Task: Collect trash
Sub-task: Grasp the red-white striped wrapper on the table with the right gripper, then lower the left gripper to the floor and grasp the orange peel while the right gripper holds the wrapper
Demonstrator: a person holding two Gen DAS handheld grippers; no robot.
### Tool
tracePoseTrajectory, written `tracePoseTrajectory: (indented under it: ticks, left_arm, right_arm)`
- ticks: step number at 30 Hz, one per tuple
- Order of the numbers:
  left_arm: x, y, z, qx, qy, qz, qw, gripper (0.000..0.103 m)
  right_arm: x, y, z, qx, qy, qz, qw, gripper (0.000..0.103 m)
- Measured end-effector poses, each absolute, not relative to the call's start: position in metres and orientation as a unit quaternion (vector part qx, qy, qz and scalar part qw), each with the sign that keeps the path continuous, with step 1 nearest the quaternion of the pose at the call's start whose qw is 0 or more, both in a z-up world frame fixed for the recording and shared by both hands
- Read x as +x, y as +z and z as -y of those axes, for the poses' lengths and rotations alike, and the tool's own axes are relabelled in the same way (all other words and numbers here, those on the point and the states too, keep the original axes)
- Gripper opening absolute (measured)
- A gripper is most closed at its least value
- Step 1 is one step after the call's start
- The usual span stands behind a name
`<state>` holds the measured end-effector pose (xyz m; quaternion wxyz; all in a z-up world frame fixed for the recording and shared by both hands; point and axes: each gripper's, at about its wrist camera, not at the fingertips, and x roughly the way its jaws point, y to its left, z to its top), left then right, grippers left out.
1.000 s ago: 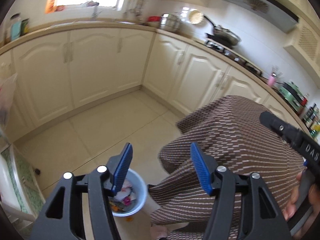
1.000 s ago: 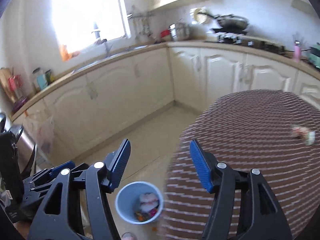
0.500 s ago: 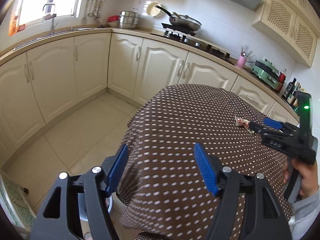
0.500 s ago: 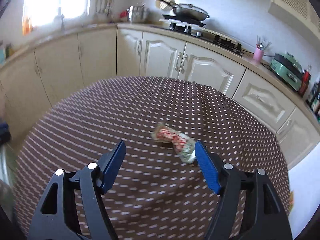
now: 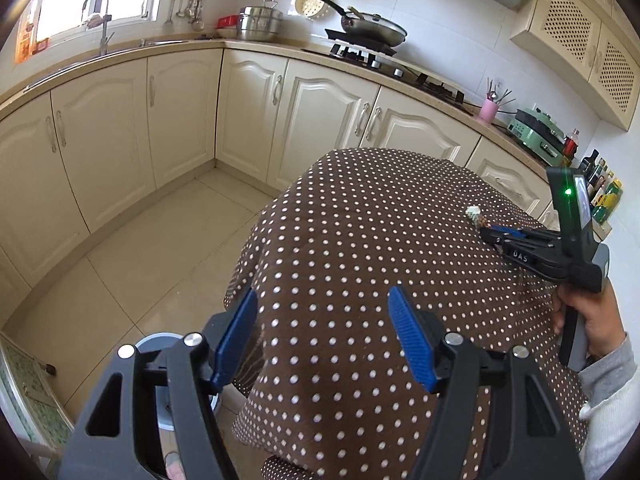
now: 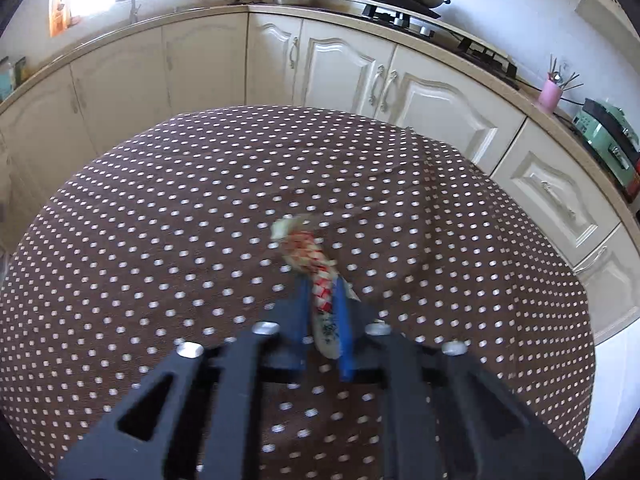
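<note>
Right claw (image 6: 322, 312) has closed on crinkly wrapper (image 6: 310, 256).

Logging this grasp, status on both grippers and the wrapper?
Right gripper shut on wrapper, over the dotted tablecloth. Left gripper open, holding nothing. Bin on floor by the left gripper. Nothing in the way.

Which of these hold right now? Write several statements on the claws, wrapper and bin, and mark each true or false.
1. The right claw is shut on the wrapper. True.
2. The left claw holds trash. False: it is open, holding nothing.
3. The bin stands on the table. False: it is on the floor beside the table.
4. A pan sits on the stove. True.
</note>
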<state>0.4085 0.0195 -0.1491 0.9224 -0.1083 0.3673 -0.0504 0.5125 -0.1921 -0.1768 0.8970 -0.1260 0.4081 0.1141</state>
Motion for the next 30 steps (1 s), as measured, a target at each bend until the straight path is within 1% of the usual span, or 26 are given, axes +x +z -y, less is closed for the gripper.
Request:
tracePoseTrajectory:
  ticks: [5,10,15,19,21,25,27,28,30]
  left_arm:
    - [0.379,-0.146,-0.042,-0.110,-0.037,-0.360,0.926,0.067]
    - [0.334,-0.153,-0.076,-0.121,-0.008,-0.358,0.926,0.067]
    - [0.277,-0.183,-0.130,-0.153,0.046,-0.369,0.915,0.067]
    - [0.248,-0.225,-0.169,-0.175,0.086,-0.395,0.898,0.067]
    - [0.239,-0.262,-0.187,-0.182,0.115,-0.416,0.883,0.067]
    - [0.235,-0.343,-0.203,-0.190,0.128,-0.461,0.857,0.067]
    - [0.240,-0.401,-0.206,-0.208,0.128,-0.502,0.830,0.067]
    - [0.245,-0.420,-0.205,-0.217,0.125,-0.515,0.819,0.067]
    - [0.251,-0.472,-0.201,-0.240,0.125,-0.550,0.790,0.067]
  right_arm:
    - [0.458,-0.157,0.147,-0.115,0.173,-0.377,0.902,0.008]
    - [0.382,-0.139,0.072,-0.088,0.279,-0.350,0.890,0.008]
    - [0.331,-0.157,-0.003,-0.068,0.348,-0.363,0.862,0.008]
    - [0.305,-0.203,-0.056,-0.074,0.368,-0.402,0.835,0.008]
    - [0.302,-0.239,-0.082,-0.087,0.363,-0.430,0.822,0.008]
    - [0.302,-0.313,-0.112,-0.113,0.329,-0.485,0.803,0.008]
    - [0.309,-0.368,-0.118,-0.105,0.302,-0.532,0.784,0.008]
    - [0.311,-0.386,-0.120,-0.107,0.291,-0.546,0.779,0.008]
    - [0.319,-0.440,-0.120,-0.095,0.256,-0.591,0.759,0.008]
